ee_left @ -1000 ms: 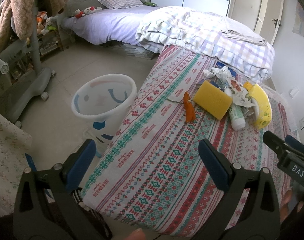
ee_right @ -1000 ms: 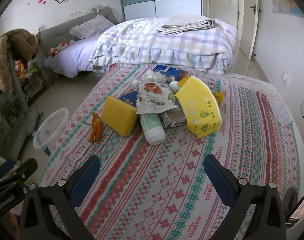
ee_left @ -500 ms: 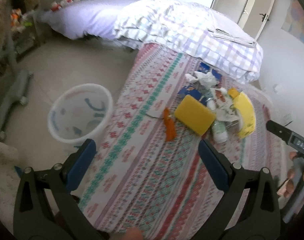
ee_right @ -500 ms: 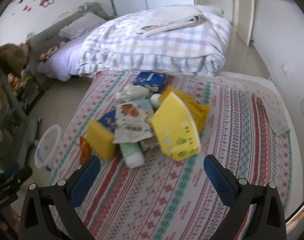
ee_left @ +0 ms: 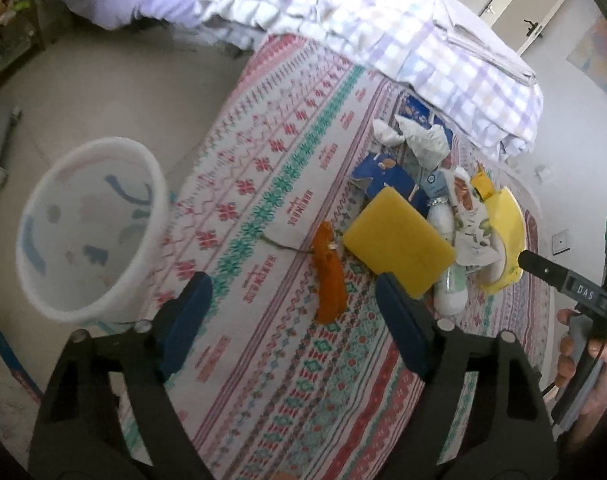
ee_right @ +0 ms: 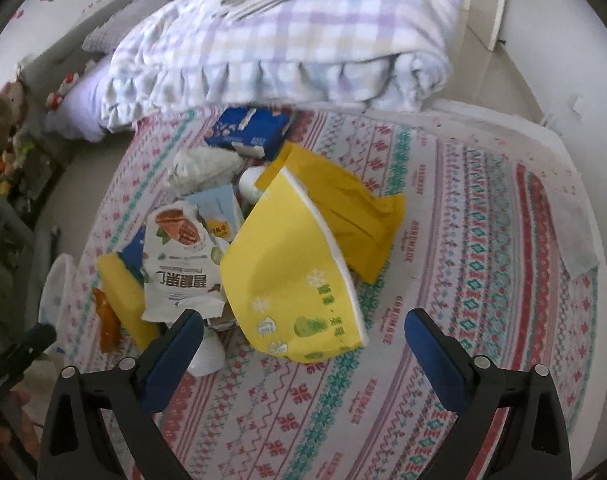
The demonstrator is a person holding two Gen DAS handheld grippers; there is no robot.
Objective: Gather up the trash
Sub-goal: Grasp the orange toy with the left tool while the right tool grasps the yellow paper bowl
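Above the patterned red-and-green woven bedspread [ee_left: 263,208], two black hand-held grippers with blue pads are seen, the left gripper [ee_left: 293,312] and the right gripper [ee_right: 303,336], both spread wide with nothing between the fingers. Just ahead of the left one, a single crumpled orange wrapper [ee_left: 329,276] lies flat, touching one yellow rectangular sponge block [ee_left: 397,246]. Ahead of the right one, one large curved yellow paper package [ee_right: 291,280] is propped over the heap, beside one torn white snack bag printed with nuts [ee_right: 181,264]. Two blue cartons are counted behind. One white translucent plastic bin [ee_left: 89,228] stands on the floor beside the bed.
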